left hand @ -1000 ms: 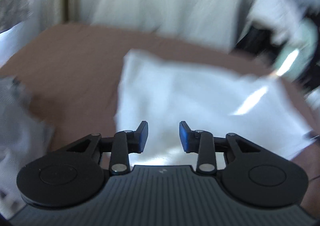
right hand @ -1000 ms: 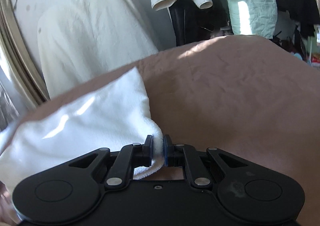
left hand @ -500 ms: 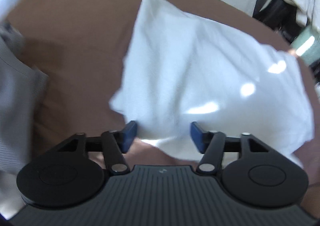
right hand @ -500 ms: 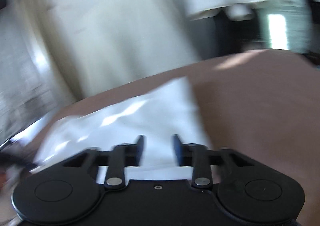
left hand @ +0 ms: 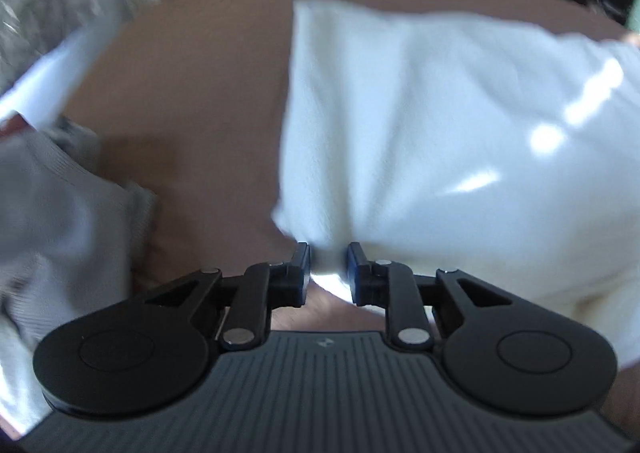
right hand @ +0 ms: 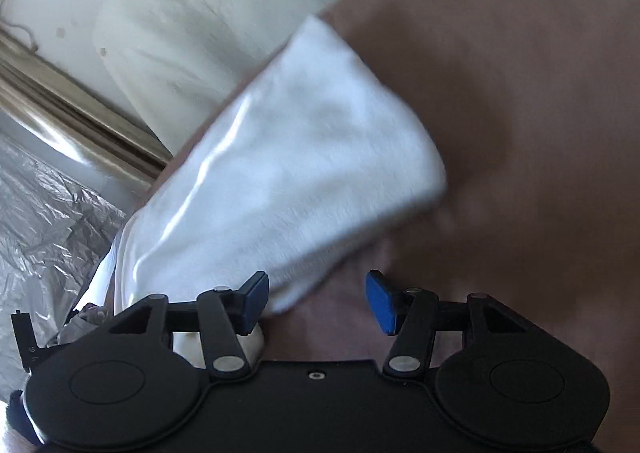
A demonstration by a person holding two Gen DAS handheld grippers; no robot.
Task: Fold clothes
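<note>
Since a second ago the right gripper (right hand: pixel 318 299) has let go of the white towel's corner, and its fingers (right hand: pixel 380 301) now stand fairly wide and are opening, with the towel's near edge lying by the left one and nothing pressed between them. Over the same second the left gripper (left hand: pixel 328 269) has come up to the towel's near corner; its fingers (left hand: pixel 302 267) are narrow and closing, with a fold of the cloth between the blue pads. One white towel (left hand: pixel 440 125) lies folded on the brown worktop (left hand: pixel 192 93), filling the right half of the left wrist view and running from lower left to upper centre of the right wrist view. One grey ribbed garment (left hand: pixel 52 213) sits at the left edge of the left view, and crinkled silver foil (right hand: pixel 44 213) shows at the lower left of the right view. No writing can be read in either view.
</note>
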